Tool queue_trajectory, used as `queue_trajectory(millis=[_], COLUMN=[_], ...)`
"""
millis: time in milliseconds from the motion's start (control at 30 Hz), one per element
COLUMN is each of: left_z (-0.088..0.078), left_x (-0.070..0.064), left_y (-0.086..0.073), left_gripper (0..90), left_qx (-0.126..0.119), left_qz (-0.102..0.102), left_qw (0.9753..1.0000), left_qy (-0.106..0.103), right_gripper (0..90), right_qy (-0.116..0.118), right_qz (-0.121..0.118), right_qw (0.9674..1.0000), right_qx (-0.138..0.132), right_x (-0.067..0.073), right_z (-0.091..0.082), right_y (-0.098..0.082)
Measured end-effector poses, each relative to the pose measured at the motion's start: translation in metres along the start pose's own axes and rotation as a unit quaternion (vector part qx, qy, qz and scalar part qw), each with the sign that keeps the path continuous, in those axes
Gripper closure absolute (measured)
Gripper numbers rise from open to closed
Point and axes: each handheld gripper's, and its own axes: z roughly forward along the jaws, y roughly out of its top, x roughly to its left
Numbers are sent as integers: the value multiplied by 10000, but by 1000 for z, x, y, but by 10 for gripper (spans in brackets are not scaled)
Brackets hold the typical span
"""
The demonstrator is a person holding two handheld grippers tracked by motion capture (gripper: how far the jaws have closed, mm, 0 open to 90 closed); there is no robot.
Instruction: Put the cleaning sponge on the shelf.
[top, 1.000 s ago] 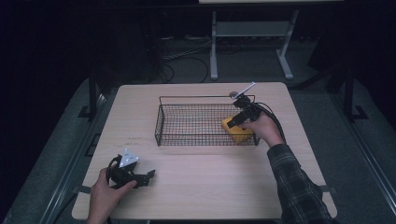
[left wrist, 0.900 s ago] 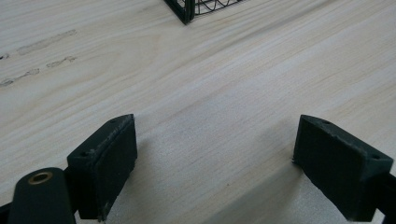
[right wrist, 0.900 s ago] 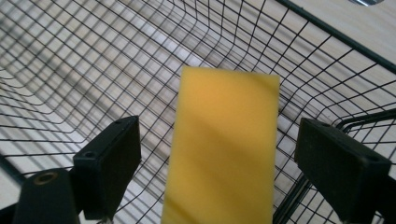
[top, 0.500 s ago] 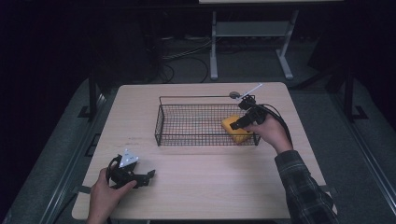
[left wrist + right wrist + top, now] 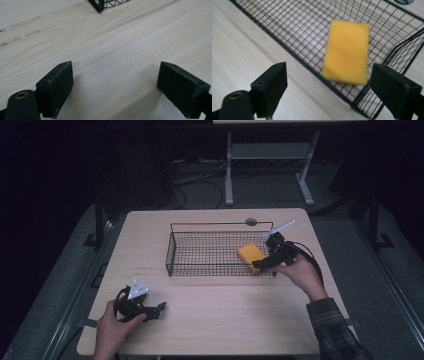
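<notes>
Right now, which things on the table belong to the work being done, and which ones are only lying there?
Likely part of the work:
- yellow rectangular sponge, lying inside the basket, unheld
- black wire basket
- right gripper, open, at the basket's right end

Just there:
- left gripper, open, resting near the table's front left
- small round grey disc beyond the basket
- pale wooden table
</notes>
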Motion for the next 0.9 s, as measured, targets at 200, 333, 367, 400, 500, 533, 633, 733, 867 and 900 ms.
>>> queue_trajectory(millis=[200,333,367,400,500,533,633,733,867,900], left_z=[0,0,0,0,0,0,0,0,0,0], left_x=[0,0,0,0,0,0,0,0,0,0], left_y=[0,0,0,0,0,0,0,0,0,0], left_gripper=[126,126,127,126,127,126,127,126,127,127], left_qx=[-1,2,1,0,-1,-1,0,1,0,-2], left_qz=[-2,2,3,5,9,9,-1,-1,1,1], left_qw=[10000,10000,10000,10000,10000,10000,10000,10000,10000,10000], left_qy=[1,1,2,3,4,2,1,0,1,1], right_gripper=[137,135,134,133,132,132,130,131,127,126], right_qy=[74,76,64,69,94,85,46,0,-117,-132], right_qz=[-21,-55,-86,-84,-90,-99,-111,-85,-79,-42], right_qw=[9999,9999,9999,9999,9998,9998,9998,9998,9993,9992], right_qx=[-96,-114,-117,-116,-143,-146,-152,-197,-356,-383], right_x=[8,15,16,17,20,21,23,23,23,22], right_z=[-10,-13,-14,-15,-15,-15,-14,-13,-11,-10], right_y=[-21,-37,-42,-44,-56,-59,-71,-82,-98,-102])
